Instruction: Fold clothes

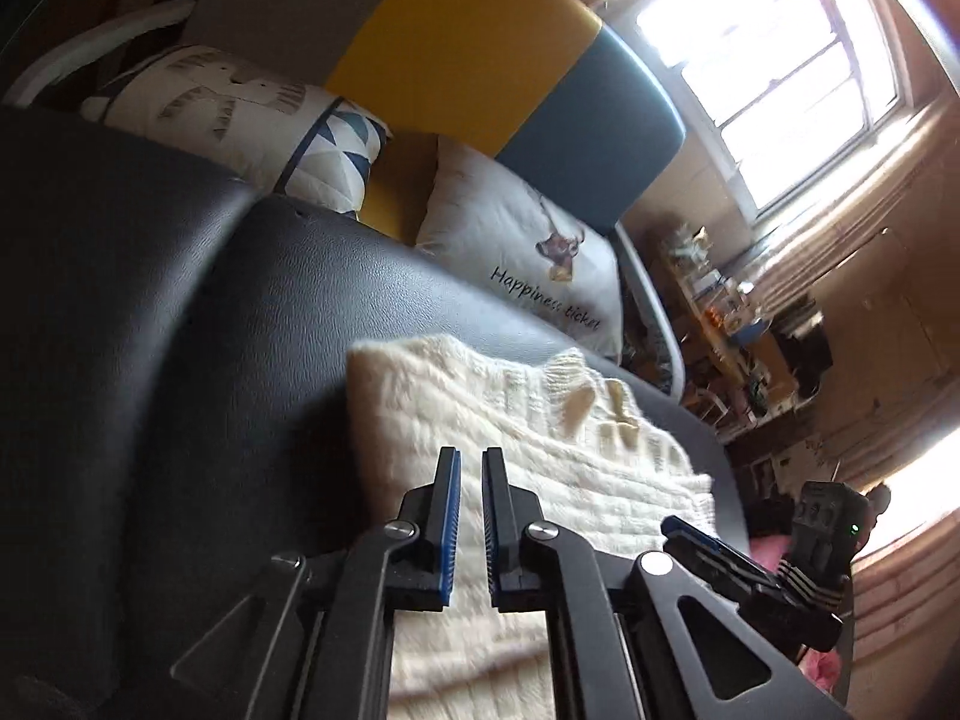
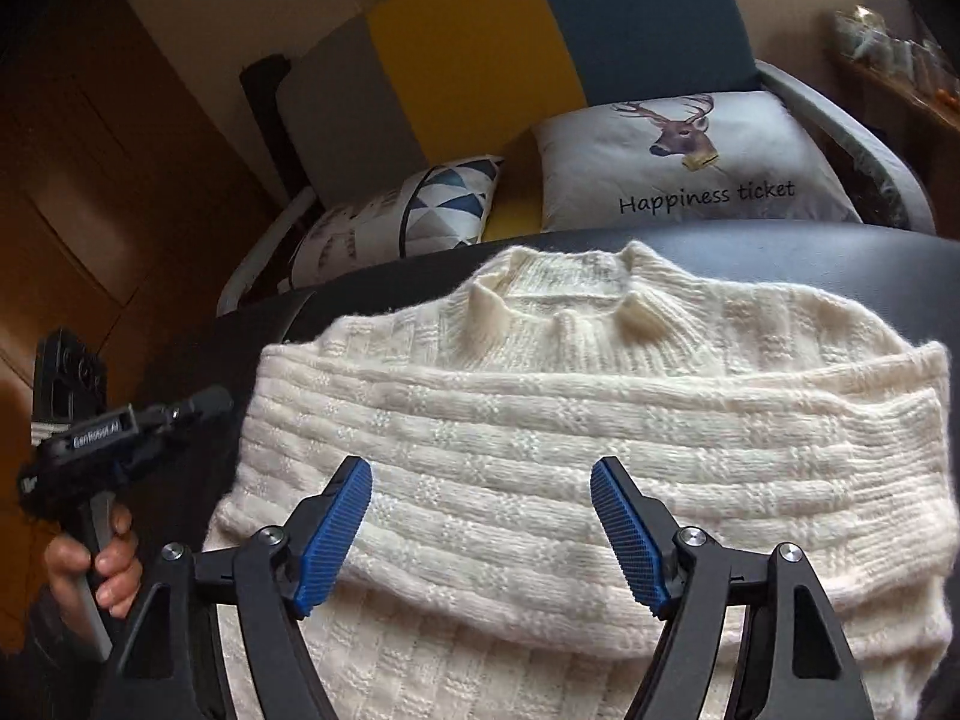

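Lying on a black padded surface (image 2: 840, 252), one cream sweater (image 2: 570, 432) sits collar-far, with a sleeve or side already laid across its chest.

The right hand-held gripper (image 2: 480, 531) hovers over the near middle of the sweater, its jaws wide apart and holding nothing. The left hand-held gripper (image 1: 471, 516) is at the sweater's left edge, its jaws nearly together with a thin gap between them; no cloth shows in that gap.

Likely trouble, as I judge it:
- The knit is thick and fuzzy, so a pinch may catch only the top layer and leave the lower layer behind, spoiling the fold.
- The ribbed blue pads (image 2: 336, 531) could snag loose yarn on release and drag the fold open.
- The black surface looks smooth, so a one-sided pull may slide the whole sweater rather than fold it.
- The sweater's near end runs out of view, so it may hang off the edge and pull downward.

Count: one sweater, two grippers, two pillows (image 2: 690, 162) behind, one striped backrest (image 2: 480, 48).
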Demonstrator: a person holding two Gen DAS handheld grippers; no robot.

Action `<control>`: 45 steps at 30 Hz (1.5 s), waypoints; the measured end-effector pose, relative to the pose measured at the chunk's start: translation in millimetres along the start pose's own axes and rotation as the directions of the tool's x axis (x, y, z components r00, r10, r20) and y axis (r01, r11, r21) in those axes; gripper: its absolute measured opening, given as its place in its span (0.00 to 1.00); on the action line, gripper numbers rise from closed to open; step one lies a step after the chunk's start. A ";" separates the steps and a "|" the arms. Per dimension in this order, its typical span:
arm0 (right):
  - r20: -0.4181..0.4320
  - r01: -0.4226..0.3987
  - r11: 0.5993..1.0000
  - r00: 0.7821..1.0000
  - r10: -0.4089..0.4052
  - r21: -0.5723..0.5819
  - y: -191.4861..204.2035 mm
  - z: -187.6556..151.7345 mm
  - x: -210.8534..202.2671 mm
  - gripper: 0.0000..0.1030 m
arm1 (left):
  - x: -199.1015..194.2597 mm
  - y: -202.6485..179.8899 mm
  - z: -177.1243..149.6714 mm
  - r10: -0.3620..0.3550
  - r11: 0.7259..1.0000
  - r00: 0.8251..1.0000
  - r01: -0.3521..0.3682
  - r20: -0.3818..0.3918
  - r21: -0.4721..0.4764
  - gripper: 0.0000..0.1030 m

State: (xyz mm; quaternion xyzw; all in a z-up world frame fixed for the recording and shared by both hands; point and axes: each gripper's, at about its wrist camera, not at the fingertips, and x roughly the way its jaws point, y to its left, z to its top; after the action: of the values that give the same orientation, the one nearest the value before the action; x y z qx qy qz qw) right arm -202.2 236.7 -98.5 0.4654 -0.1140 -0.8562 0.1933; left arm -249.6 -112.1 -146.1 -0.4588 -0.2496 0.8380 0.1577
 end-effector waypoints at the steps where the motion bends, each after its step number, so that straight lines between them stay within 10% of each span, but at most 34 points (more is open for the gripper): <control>1: -0.008 -0.002 1.000 1.000 0.002 -0.017 4.7 3.5 1.3 0.75 | 7.3 0.7 9.5 0.021 1.000 1.000 -0.021 -0.010 0.014 0.04; 11: -0.021 0.117 0.982 0.992 -0.121 -0.152 16.4 -19.4 28.7 0.82 | 65.6 -6.0 27.9 0.220 0.965 0.975 -0.215 -0.021 0.150 0.02; 20: 0.080 0.038 0.997 0.996 -0.032 -0.072 -20.8 -8.2 -34.7 0.84 | -1.6 -57.1 -2.1 0.110 0.960 0.990 -0.130 0.092 0.250 0.10; 29: 0.026 0.071 0.960 0.996 -0.081 0.271 -152.4 -2.6 -48.3 0.84 | 30.8 -36.9 -46.6 0.189 0.938 0.982 -0.182 0.006 0.293 0.10; 37: 0.055 0.162 0.982 0.984 -0.168 0.101 -130.1 -12.7 -43.7 0.85 | 27.2 -43.9 -40.6 0.217 0.941 0.976 -0.206 -0.011 0.267 0.10; 42: 0.113 0.169 0.982 0.978 -0.177 0.083 -105.6 3.5 -59.1 0.84 | 23.7 -84.9 -13.8 0.011 0.967 0.999 0.003 -0.053 0.255 0.10; 45: 0.118 0.096 0.995 0.988 -0.095 0.004 -80.3 13.8 -53.4 0.84 | 45.8 -113.9 5.8 -0.142 0.960 0.978 0.174 -0.153 0.218 0.12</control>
State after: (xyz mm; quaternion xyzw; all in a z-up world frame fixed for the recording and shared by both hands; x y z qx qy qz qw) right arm -205.5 332.5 -81.0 0.4187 -0.1020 -0.8906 0.1454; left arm -274.7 3.0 -110.9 -0.4720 -0.1755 0.8128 0.2929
